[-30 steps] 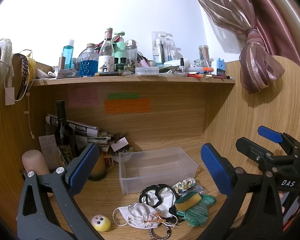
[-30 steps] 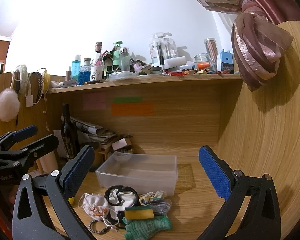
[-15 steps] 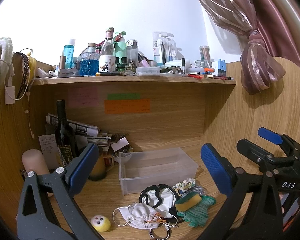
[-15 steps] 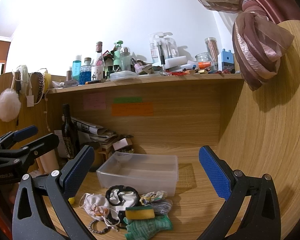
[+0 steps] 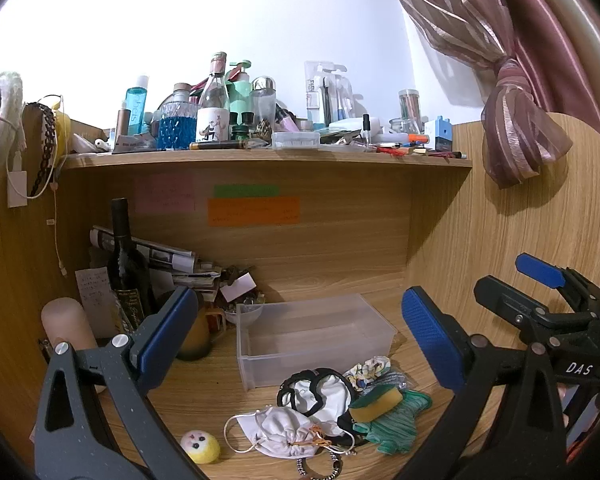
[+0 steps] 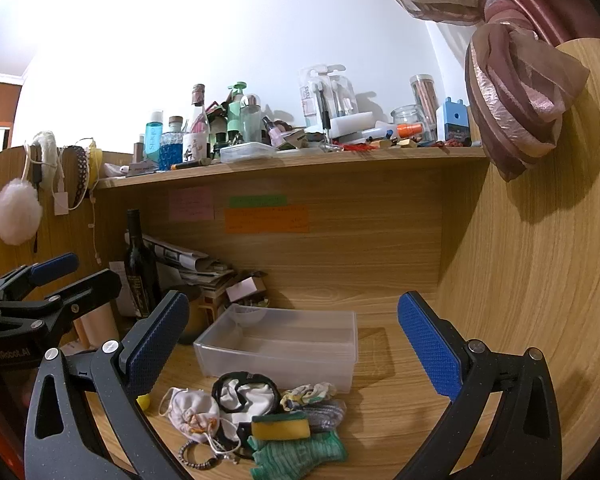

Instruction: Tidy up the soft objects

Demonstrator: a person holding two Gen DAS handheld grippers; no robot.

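Observation:
A clear plastic bin (image 5: 366, 322) (image 6: 342, 354) stands empty on the wooden desk. In front of it lies a pile of soft things: a white drawstring pouch (image 5: 280, 426) (image 6: 192, 408), a black-and-white cloth (image 5: 320, 390) (image 6: 246, 392), a yellow-green sponge (image 5: 376, 396) (image 6: 280, 426), a green glove (image 5: 396, 426) (image 6: 300, 454), a patterned sock (image 5: 370, 368) (image 6: 308, 392). A yellow plush ball (image 5: 200, 446) lies left. My left gripper (image 5: 296, 336) and right gripper (image 6: 292, 344) are open and empty, held above the pile.
A dark wine bottle (image 5: 126, 268), rolled papers (image 5: 148, 250) and a cup (image 5: 194, 340) stand at the back left. A shelf (image 5: 260, 156) crowded with bottles runs above. A beaded bracelet (image 5: 320, 468) lies by the pile. A pink curtain (image 5: 512, 136) hangs right.

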